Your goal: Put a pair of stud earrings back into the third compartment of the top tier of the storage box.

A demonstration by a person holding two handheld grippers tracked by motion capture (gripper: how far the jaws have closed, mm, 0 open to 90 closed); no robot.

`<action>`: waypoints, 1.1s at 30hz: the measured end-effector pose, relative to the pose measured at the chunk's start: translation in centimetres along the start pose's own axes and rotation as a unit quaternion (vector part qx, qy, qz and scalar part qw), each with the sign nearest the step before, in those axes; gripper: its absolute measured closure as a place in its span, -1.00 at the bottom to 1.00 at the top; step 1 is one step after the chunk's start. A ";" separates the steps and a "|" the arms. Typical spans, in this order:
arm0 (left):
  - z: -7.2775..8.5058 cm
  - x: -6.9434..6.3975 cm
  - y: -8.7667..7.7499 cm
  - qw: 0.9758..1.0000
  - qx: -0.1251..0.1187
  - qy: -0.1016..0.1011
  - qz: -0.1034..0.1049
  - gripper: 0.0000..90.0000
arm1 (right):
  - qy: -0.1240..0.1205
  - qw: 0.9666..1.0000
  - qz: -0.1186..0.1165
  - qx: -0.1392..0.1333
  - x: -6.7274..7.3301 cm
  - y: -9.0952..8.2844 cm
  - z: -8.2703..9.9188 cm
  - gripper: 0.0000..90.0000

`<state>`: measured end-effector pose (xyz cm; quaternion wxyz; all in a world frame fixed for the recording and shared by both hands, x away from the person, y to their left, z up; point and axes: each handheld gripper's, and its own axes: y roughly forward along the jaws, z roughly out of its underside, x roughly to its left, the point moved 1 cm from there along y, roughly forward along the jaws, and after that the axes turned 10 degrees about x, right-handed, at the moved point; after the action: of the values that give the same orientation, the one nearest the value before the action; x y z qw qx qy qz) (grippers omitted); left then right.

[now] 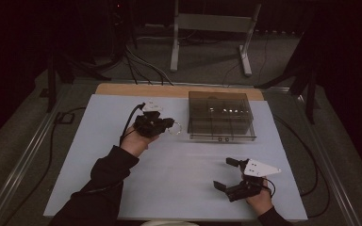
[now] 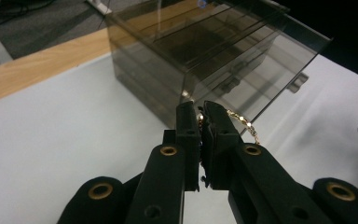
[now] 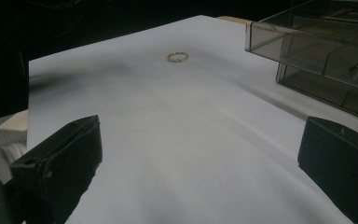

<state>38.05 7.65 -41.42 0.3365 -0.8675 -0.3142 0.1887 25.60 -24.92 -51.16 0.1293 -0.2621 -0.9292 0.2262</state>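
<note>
Left gripper [image 2: 201, 112] jaws pinch a gold chain [image 2: 242, 123] beside the box [image 1: 221, 115]; stowing it remains. Right gripper [image 1: 231, 175] jaws spread, idle; 1 ring [image 3: 177, 57] waits on the table [image 3: 168, 140].

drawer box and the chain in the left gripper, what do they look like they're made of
Drawer box: looks like smoke-tinted clear plastic, glossy; its inner dividers show through the walls and the lid catches reflections.
Chain: seemingly gold-coloured metal, shiny; small links glint where it hangs from the shut left gripper. Plated or solid cannot be told.
Table cover: matte pale sheet, perhaps paper or plastic, over a wooden board with visible grain.
</note>
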 end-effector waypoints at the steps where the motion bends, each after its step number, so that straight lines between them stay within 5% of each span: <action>1: -0.2 -0.2 0.0 1.000 -0.001 0.003 0.001 0.94 | -0.001 1.000 0.000 -0.001 0.0 0.0 0.0 -1.00; 33: -6.8 -5.1 4.4 0.997 -0.017 0.040 0.067 0.94 | -0.001 1.000 0.001 0.000 0.0 -0.1 0.0 -1.00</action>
<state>39.77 -1.48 -39.12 0.3204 -0.8990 -0.2449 0.1705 25.61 -24.99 -51.14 0.1282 -0.2633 -0.9290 0.2262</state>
